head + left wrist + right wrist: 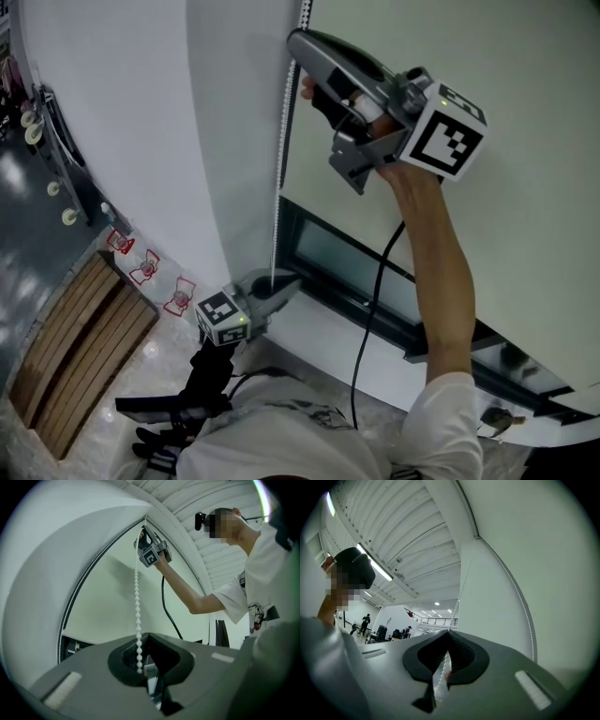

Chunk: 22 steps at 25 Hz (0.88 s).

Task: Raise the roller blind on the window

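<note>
A white bead chain (279, 141) hangs down the left edge of the pale roller blind (497, 216). High on that chain my right gripper (295, 42) is shut, and the beads (440, 677) run between its closed jaws (449, 632). Low down by the sill my left gripper (286, 281) is shut on the same chain (137, 602), which enters its jaws (145, 637) from above. The stretch between the two grippers hangs straight. Seen from the left gripper view, the right gripper (143, 532) is held up on a raised arm. A strip of dark window glass (342, 253) shows under the blind.
A black cable (370, 319) hangs from the right gripper past the white sill (328, 333). A second strand of the chain (526, 609) runs beside the blind. Below left are a wooden bench (75, 347) and small red items (148, 268) on the floor.
</note>
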Each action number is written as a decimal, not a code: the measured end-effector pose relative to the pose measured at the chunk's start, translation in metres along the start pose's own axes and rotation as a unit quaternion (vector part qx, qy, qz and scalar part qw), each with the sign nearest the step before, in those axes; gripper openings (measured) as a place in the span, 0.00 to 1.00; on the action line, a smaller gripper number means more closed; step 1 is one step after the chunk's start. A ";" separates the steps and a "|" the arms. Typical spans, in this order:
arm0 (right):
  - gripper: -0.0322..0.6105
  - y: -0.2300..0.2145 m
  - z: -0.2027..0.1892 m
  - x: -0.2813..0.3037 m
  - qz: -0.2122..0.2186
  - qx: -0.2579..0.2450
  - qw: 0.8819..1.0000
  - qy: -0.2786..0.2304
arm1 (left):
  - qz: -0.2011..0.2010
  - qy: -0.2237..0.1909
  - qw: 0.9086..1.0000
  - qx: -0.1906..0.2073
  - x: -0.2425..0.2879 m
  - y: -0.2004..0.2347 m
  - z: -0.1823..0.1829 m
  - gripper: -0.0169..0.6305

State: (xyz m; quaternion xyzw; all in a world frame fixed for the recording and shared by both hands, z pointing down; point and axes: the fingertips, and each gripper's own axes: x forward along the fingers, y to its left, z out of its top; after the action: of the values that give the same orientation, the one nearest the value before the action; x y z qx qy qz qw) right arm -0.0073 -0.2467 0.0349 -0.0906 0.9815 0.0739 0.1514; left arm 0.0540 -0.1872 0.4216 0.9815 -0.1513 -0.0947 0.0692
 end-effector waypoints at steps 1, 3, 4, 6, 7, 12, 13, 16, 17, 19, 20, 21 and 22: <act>0.05 0.002 -0.006 -0.002 0.002 0.002 1.000 0.005 | 0.000 0.000 1.000 0.000 0.000 -0.001 -0.001 0.02; 0.05 0.006 -0.022 -0.006 0.003 0.008 1.000 0.016 | 0.001 -0.001 1.000 0.000 0.000 -0.002 -0.005 0.02; 0.05 0.007 -0.030 -0.008 0.002 0.012 1.000 0.021 | 0.001 -0.001 1.000 0.000 -0.001 -0.002 -0.006 0.02; 0.05 0.006 -0.043 -0.013 0.001 0.019 0.999 0.026 | 0.001 0.000 1.000 0.000 0.000 -0.001 -0.006 0.02; 0.05 0.006 -0.048 -0.015 0.001 0.023 0.999 0.028 | 0.002 0.001 1.000 0.000 0.000 0.000 -0.005 0.02; 0.05 0.014 -0.077 -0.025 0.002 0.035 0.998 0.048 | 0.005 -0.001 1.000 0.001 0.001 0.001 0.000 0.02; 0.05 0.017 -0.084 -0.028 0.001 0.039 0.998 0.050 | 0.005 -0.002 1.000 0.001 0.001 0.001 0.000 0.02; 0.05 0.026 -0.106 -0.038 -0.001 0.053 0.997 0.058 | 0.005 -0.003 1.000 0.001 0.000 0.000 -0.002 0.02; 0.05 0.029 -0.115 -0.041 -0.001 0.054 0.996 0.064 | 0.005 -0.003 1.000 0.002 -0.001 0.000 -0.002 0.02; 0.05 0.036 -0.135 -0.046 -0.002 0.057 0.995 0.083 | 0.006 -0.005 1.000 0.003 -0.001 0.001 0.000 0.02; 0.05 0.039 -0.147 -0.049 -0.002 0.061 0.994 0.094 | 0.006 -0.005 1.000 0.003 -0.001 0.002 0.001 0.02; 0.05 0.043 -0.161 -0.052 -0.002 0.067 0.992 0.104 | 0.007 -0.006 1.000 0.002 -0.001 0.002 0.001 0.02; 0.05 0.046 -0.175 -0.056 -0.004 0.075 0.991 0.113 | 0.007 -0.006 1.000 0.001 -0.001 0.002 0.001 0.02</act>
State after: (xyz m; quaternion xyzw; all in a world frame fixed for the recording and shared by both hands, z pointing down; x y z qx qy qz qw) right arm -0.0136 -0.2233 0.2225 -0.0902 0.9948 -0.0117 0.0465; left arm 0.0521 -0.1889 0.4207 0.9799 -0.1589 -0.1000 0.0677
